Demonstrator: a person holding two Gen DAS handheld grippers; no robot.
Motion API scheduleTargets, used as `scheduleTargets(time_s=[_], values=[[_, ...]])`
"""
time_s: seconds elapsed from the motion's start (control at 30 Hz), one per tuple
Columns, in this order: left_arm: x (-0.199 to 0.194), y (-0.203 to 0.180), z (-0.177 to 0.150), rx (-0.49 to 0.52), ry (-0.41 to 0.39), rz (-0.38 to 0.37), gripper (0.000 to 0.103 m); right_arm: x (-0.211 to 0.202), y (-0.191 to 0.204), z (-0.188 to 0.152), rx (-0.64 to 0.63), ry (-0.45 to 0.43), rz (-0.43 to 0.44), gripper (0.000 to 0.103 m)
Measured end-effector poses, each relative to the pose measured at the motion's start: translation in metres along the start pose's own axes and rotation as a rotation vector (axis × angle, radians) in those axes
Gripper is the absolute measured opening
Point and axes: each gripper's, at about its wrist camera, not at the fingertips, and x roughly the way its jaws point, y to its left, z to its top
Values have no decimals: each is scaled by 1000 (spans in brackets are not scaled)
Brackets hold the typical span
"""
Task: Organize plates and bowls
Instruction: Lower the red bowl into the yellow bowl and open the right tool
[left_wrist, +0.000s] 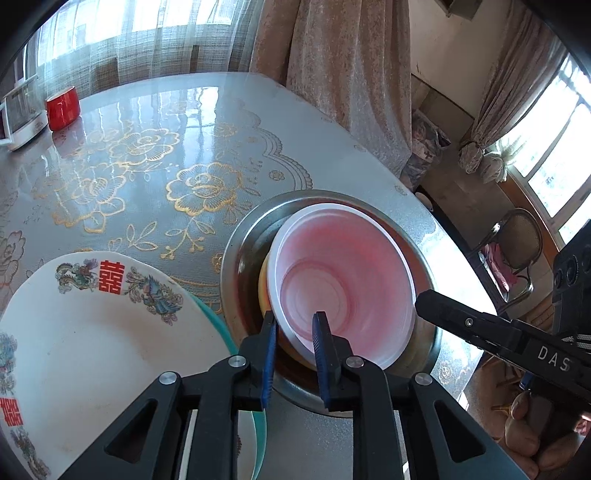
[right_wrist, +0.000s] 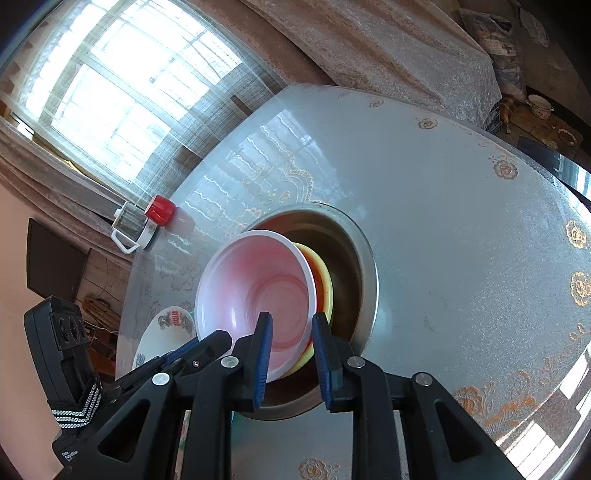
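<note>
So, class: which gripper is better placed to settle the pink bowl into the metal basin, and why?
Left, probably. The left gripper already straddles the pink bowl rim inside the metal basin; the right gripper straddles the opposite rim.

red cup (left_wrist: 63, 107) beside a glass kettle (left_wrist: 23, 110) on the floral tablecloth (left_wrist: 155, 170).
</note>
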Motion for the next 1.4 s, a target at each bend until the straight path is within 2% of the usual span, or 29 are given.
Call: scheduleTargets(time_s=[0.17, 0.37, 0.67, 1.0, 1.4], values=[[5, -5, 3, 33, -8, 23, 22, 5, 2, -2, -27, 9, -28, 23], [8, -10, 7, 74, -18, 48, 22, 9, 12, -6, -123, -17, -130, 21], [16, -8, 12, 85, -24, 91, 24, 14, 15, -4, -198, -51, -204, 18], [1, -12, -6, 114, -69, 128, 28, 13, 15, -6, -195, -54, -187, 21], [-25, 0, -13, 93, -112, 138, 34, 5, 15, -8, -176, -75, -142, 26]])
